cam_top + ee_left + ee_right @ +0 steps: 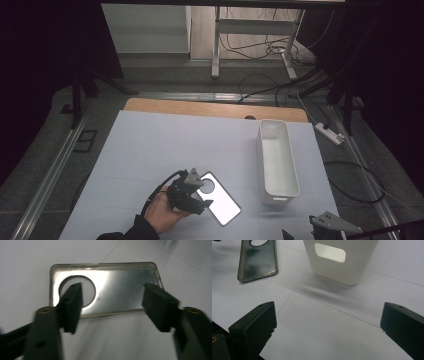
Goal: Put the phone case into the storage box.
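A clear phone case (pixel 223 204) with a round camera hole lies flat on the white table sheet (pixel 160 145), inner side up. My left gripper (pixel 203 198), held in a hand, hovers at the case's near-left end. In the left gripper view its jaws stand apart above the case (pixel 117 282), one fingertip (pixel 73 297) over the camera hole, the other near the case's far end; the pads do not press on it. My right gripper (pixel 327 224) sits at the table's front right, open (pixel 329 312), with bare sheet between its jaws. The case (pixel 258 261) shows at the upper left of that view.
A long white bin (pixel 262 150) stands upright on the right side of the table; its handle-cut end wall (pixel 339 265) faces my right gripper. A wooden table edge (pixel 215 108) runs along the back. Cables and a power strip (pixel 330 133) lie on the floor beyond.
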{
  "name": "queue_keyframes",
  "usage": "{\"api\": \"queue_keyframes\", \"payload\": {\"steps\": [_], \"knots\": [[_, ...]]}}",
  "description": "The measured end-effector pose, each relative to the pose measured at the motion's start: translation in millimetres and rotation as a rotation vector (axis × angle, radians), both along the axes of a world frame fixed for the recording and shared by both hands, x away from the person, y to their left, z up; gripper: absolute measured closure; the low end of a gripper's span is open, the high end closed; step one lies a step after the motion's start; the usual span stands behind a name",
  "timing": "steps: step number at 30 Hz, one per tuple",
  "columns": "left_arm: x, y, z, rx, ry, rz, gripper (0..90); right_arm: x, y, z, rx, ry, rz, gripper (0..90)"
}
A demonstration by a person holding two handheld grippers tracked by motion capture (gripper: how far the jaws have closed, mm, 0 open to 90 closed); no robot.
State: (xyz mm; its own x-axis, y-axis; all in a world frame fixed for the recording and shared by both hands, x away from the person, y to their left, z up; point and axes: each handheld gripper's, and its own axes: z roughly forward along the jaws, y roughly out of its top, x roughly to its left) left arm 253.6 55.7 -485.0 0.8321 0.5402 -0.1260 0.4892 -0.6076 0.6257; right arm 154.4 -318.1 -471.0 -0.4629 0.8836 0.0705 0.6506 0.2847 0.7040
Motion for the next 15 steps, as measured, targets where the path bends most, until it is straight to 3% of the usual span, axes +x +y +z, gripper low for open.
{"api": "queue_keyframes", "payload": {"steps": [8, 11, 15], "knots": [[4.3, -15.8, -4.1, -0.019, 0.035, -0.044, 82.2, 0.3, 0.3, -0.4, 0.0, 0.001, 0.004, 0.8], [4.1, -23.5, -7.7, -0.008, 0.042, -0.059, 89.0, 0.6, 0.3, -0.5, -0.001, 0.002, 0.006, 1.0], [-0.1, -29.1, -16.9, 0.014, 0.047, -0.069, 89.1, 0.6, 0.4, -0.6, -0.002, 0.005, 0.006, 1.3]]}}
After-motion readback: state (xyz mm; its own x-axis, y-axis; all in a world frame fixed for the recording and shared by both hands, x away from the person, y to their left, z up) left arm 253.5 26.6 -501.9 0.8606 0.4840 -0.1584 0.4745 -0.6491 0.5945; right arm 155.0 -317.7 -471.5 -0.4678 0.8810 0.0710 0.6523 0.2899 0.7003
